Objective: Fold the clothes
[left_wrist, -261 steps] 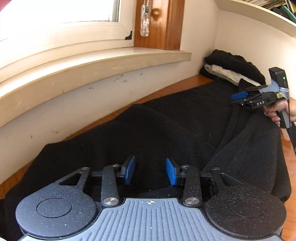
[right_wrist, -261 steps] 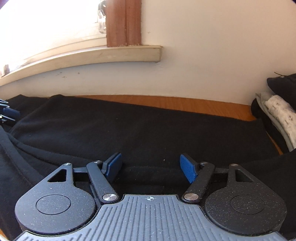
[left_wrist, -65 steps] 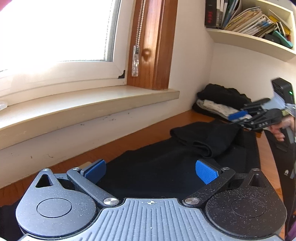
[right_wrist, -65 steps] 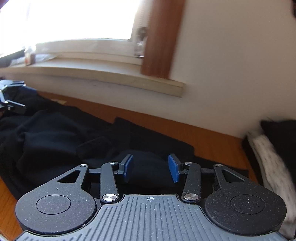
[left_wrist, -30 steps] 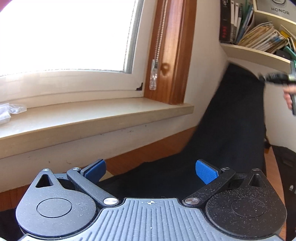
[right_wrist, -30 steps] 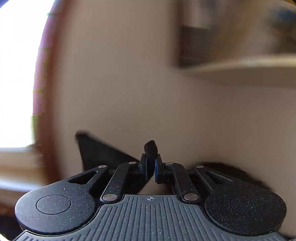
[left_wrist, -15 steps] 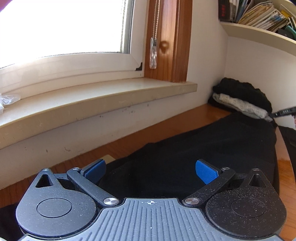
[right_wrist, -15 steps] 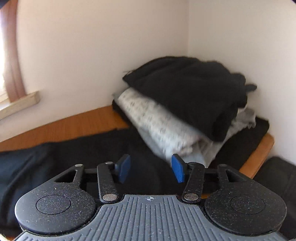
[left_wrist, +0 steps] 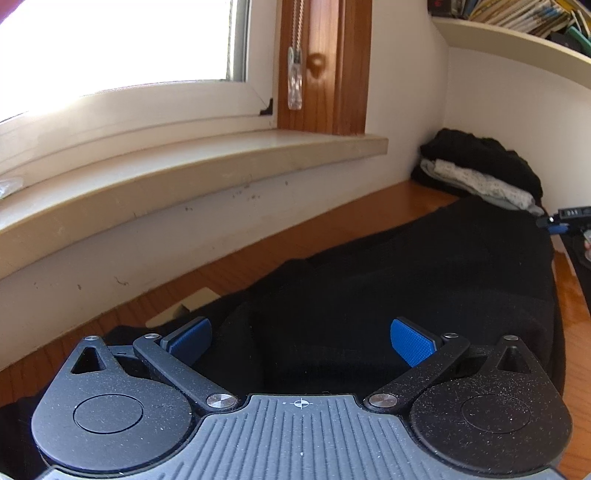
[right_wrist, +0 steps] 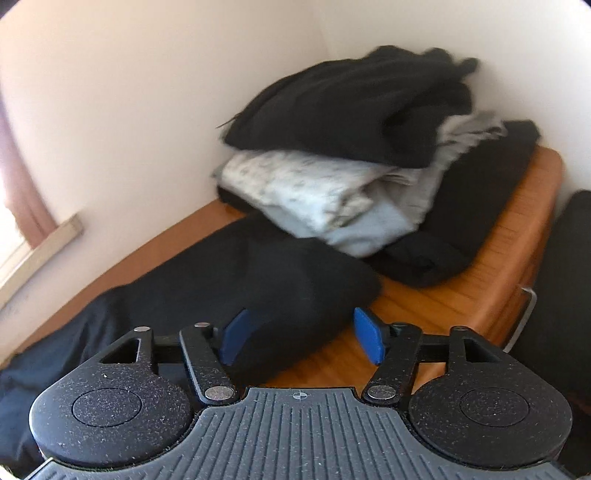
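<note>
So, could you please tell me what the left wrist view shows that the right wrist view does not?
Only the left: the bright window, shelf of books, open left tongs. Only the right: the wooden table's end corner, the opening right tongs over fabric. Both: the spread black garment, the folded black-and-grey clothes pile.

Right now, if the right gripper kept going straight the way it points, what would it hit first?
Most likely the black garment, whose rounded end lies between the opening jaws of the right gripper, unpinched. Beyond it sits the folded clothes pile; depth is hard to judge.
</note>
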A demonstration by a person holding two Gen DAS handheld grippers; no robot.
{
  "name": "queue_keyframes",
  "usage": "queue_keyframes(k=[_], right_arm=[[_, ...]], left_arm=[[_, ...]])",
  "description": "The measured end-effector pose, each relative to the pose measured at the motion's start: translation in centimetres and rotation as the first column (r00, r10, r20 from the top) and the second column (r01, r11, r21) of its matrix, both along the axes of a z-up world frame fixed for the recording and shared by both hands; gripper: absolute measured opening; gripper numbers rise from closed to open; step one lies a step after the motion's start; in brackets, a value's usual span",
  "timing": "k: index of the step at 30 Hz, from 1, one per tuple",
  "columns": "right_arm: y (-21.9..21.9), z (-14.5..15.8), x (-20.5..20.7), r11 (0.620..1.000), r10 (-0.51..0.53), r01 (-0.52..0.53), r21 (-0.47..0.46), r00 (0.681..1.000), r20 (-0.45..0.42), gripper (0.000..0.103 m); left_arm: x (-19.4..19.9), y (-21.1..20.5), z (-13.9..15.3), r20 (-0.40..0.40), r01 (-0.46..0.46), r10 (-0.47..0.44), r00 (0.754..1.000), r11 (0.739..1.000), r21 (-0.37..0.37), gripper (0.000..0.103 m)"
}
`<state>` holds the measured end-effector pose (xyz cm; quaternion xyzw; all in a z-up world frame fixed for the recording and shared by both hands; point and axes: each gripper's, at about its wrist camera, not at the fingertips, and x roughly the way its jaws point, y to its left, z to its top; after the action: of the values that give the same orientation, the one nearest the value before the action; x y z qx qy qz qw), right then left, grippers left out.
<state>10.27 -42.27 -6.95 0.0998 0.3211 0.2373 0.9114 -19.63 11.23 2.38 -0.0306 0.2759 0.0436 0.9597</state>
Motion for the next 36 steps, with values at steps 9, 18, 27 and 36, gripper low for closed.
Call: queue_keyframes(k=[9, 18, 27, 36], right_arm=[[7.7, 0.1, -1.8, 0.964, 0.153, -0.126, -0.235, 0.983, 0.102, 0.032], [12.8, 2.6, -4.2, 0.826, 0.308, -0.053, -0.561, 0.877, 0.369, 0.011], [15.6, 10.8, -1.4, 0.577, 0.49, 0.321, -0.751, 0.6, 0.633, 0.01], [9.8, 9.8, 8.4, 0.698, 0.147, 0.246, -0.672, 0.87, 0.471, 0.057]], left_arm=[[-0.2, -0.2, 0.1, 0.012, -0.003, 0.003, 1.0, 1.0, 0.007, 0.103], [-1.3, -0.5, 1.4, 0.086, -0.011, 0.01, 0.996, 1.0, 0.005, 0.103], [-2.9, -0.6, 3.8, 0.171, 0.012, -0.005, 0.985, 0.999, -0.041, 0.103], [-2.7, -0.5, 3.3, 0.108, 0.0, 0.001, 0.994, 1.0, -0.004, 0.103]])
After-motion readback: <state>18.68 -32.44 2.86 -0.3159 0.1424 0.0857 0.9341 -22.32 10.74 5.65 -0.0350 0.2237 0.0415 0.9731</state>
